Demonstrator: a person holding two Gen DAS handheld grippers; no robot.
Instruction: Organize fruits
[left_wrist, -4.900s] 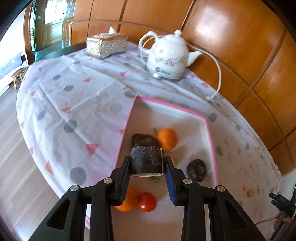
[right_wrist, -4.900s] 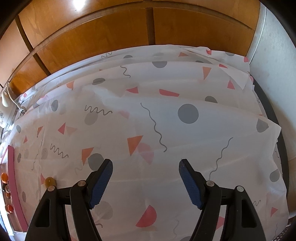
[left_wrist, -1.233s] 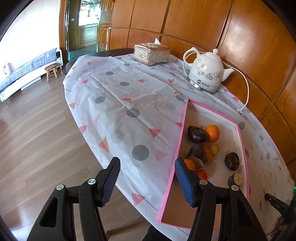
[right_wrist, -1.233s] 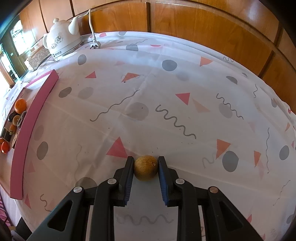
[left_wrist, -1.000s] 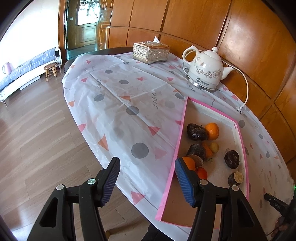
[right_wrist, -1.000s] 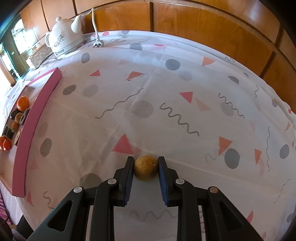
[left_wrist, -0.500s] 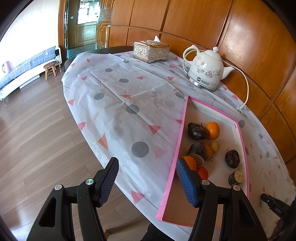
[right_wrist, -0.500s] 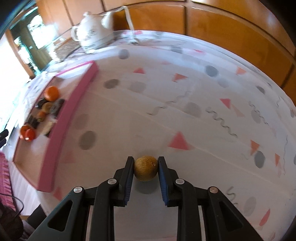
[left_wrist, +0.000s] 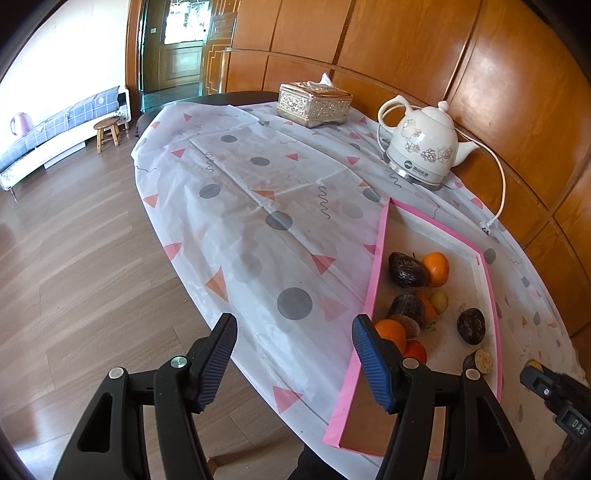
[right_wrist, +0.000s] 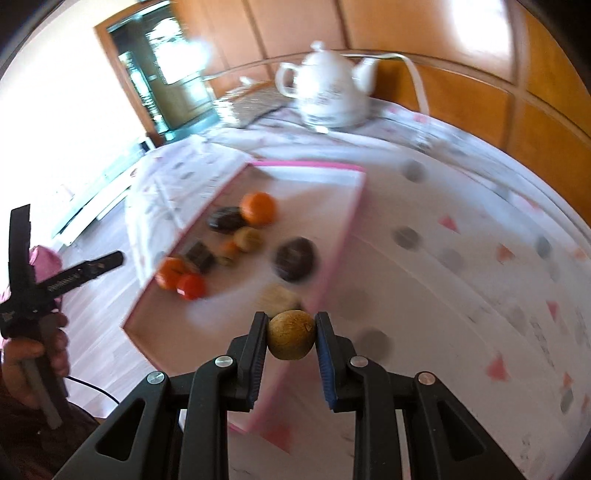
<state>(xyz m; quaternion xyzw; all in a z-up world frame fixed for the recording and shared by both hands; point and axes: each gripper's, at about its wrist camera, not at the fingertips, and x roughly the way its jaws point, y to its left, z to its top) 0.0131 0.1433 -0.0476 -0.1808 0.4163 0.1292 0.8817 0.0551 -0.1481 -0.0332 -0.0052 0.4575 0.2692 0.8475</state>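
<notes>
The right gripper (right_wrist: 290, 334) is clamped on a small brownish-yellow fruit (right_wrist: 291, 335), pinched between its pads, up in the air over the near right rim of the pink-edged tray (right_wrist: 338, 236). The left gripper (left_wrist: 293, 356) hangs open with nothing in it, just beside the tray's left rim.

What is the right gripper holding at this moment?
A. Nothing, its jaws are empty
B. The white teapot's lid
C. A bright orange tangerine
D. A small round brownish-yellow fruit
D: the right gripper has its pads pressed on both sides of a small round brownish-yellow fruit, near the pink-rimmed tray.
</notes>
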